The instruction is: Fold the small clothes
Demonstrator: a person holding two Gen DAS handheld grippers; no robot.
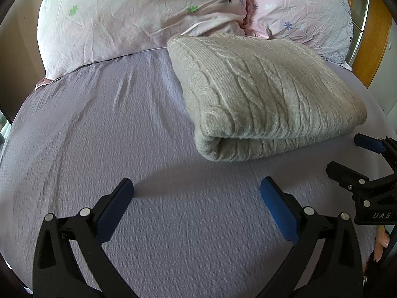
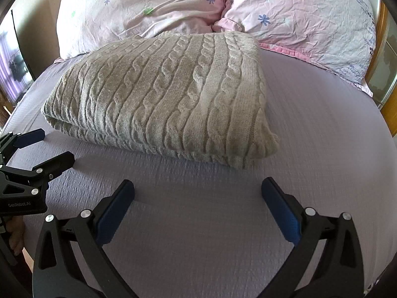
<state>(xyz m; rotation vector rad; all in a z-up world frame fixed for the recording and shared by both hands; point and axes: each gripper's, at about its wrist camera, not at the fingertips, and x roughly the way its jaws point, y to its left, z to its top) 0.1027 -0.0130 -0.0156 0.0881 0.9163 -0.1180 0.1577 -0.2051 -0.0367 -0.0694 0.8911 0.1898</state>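
Nearest us, our left claw [image 1: 196,186] hangs low over the lavender bed sheet [image 1: 99,149], fingers spread wide and gripping nothing; our right claw [image 2: 198,186] sits level beside it, equally spread and empty. Just past both lies the folded grey cable-knit sweater [image 2: 161,99], flat on the bed, touched by neither claw, its long axis running left to right and its rolled fold edge facing the left claw. Behind it two pink floral pillows [image 2: 297,12] lean together.
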